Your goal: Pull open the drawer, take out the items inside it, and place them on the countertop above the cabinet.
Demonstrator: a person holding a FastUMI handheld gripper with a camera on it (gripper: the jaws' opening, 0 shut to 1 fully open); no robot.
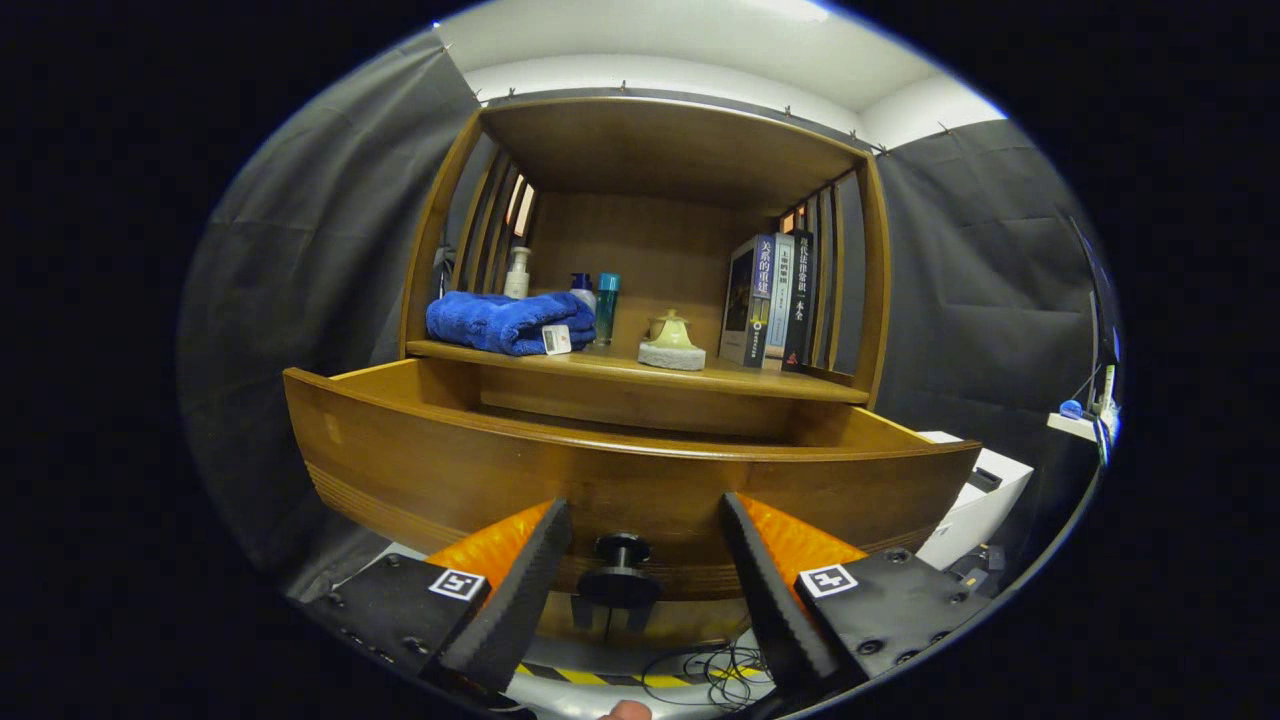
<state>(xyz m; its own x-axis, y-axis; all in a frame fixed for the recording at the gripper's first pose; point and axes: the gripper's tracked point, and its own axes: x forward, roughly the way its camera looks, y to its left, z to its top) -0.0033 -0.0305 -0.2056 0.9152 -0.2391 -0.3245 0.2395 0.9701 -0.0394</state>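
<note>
A wooden cabinet stands ahead with its drawer (630, 480) pulled out toward me. The drawer's dark round knob (620, 549) sits in the gap between my two fingers, and neither finger touches it. My gripper (645, 535) is open, level with the drawer front. The tall front panel hides the drawer's inside, so I cannot tell what lies in it. Above the drawer runs the countertop (620, 372), with a folded blue towel (510, 322) on its left part.
On the countertop also stand a white pump bottle (517, 273), two small bottles (596, 300), a pale ornament on a stone base (672, 342) and a row of upright books (770, 300). White boxes (980, 500) sit to the right, and cables (715, 665) lie on the floor below.
</note>
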